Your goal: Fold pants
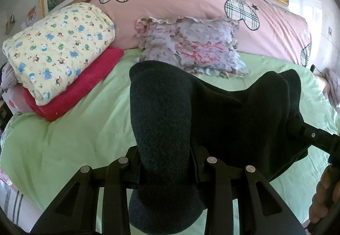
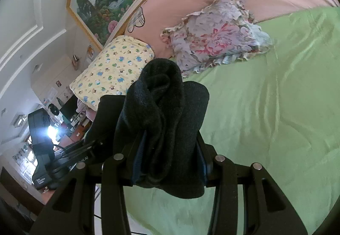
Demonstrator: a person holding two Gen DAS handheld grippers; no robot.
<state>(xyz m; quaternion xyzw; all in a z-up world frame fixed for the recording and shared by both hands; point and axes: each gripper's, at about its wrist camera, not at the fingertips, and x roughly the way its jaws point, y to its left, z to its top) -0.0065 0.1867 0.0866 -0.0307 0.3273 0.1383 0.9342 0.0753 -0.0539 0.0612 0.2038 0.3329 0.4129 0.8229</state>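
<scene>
Dark charcoal pants hang in the air above the green bed sheet, stretched between both grippers. My left gripper is shut on one thick bunched end of the fabric, which bulges up and over its jaws. In the left wrist view the right gripper appears at the right edge, clamping the other end. In the right wrist view my right gripper is shut on a rolled wad of the pants, which hides its fingertips. The left gripper's body shows at the lower left there.
A floral frilled pillow lies at the head of the bed before a long pink bolster. A folded yellow bear-print quilt rests on a red blanket at the left. A person's hand shows at the lower right.
</scene>
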